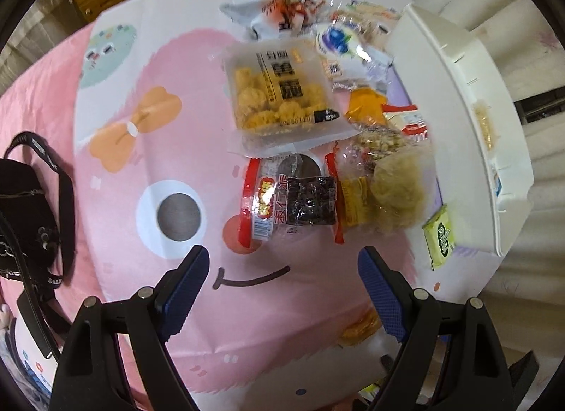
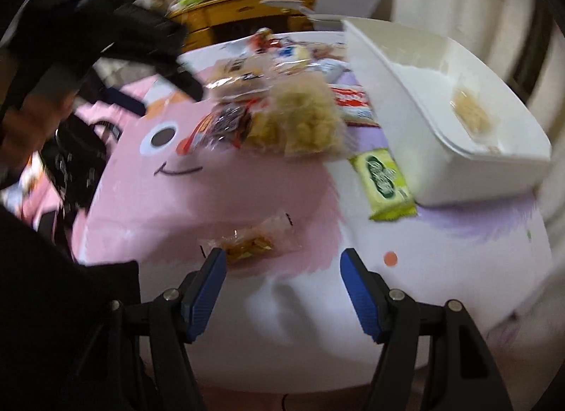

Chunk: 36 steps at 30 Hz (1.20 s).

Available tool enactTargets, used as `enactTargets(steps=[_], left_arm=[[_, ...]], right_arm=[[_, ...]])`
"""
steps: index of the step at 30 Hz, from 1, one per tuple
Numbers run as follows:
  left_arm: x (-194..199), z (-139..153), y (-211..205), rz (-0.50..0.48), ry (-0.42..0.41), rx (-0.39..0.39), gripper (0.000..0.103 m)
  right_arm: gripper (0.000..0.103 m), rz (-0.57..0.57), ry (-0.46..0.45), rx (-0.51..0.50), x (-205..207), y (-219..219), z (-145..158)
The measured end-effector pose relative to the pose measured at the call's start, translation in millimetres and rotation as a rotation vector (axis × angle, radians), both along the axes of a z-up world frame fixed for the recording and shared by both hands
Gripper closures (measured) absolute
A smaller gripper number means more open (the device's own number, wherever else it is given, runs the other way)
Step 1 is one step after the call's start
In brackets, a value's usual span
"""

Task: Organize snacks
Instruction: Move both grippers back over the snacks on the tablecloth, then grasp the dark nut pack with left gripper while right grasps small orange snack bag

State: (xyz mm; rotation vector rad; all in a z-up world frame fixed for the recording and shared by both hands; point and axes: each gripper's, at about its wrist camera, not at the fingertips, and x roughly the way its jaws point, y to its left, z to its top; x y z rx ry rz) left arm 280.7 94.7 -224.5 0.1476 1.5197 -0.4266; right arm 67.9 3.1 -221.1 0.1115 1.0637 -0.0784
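The snacks lie heaped on the table [image 1: 116, 199], which carries a pink cartoon-face cloth: a large clear bag of yellow puffs [image 1: 279, 93] uppermost, a dark packet [image 1: 310, 200] below it, and a green packet [image 2: 385, 177] touching the white bin [image 2: 459, 135], which already holds one pale snack [image 2: 471, 114]. Apart from the heap lies a small clear packet [image 2: 252, 243]. The left hand-held gripper [image 1: 282, 271] hangs released over bare cloth below the heap; the right hand-held gripper [image 2: 282, 262] is likewise released, the small packet just ahead of its left pad. Crinkly film could slip or drag neighbours along. Only the right view shows the bin's inside; only the left shows a black bag [image 1: 24, 206].
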Motion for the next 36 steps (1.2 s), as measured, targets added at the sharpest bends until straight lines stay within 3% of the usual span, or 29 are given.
enactTargets(steps=[11,26,36], left_arm=[[16,-32,-36,-0.042,0.024,0.077,0.018],[38,-65,-45,-0.026,0.065,0.133,0.019],[49,-80,-53,-0.023,0.057,0.134,0.032]], right_arm=[[0.03,0.181,0.036,0.011,20,16,-17],[0.025,0.211,0.077,0.037,39,14,-35],[0.025,0.219,0.059,0.024,42,11,-39]])
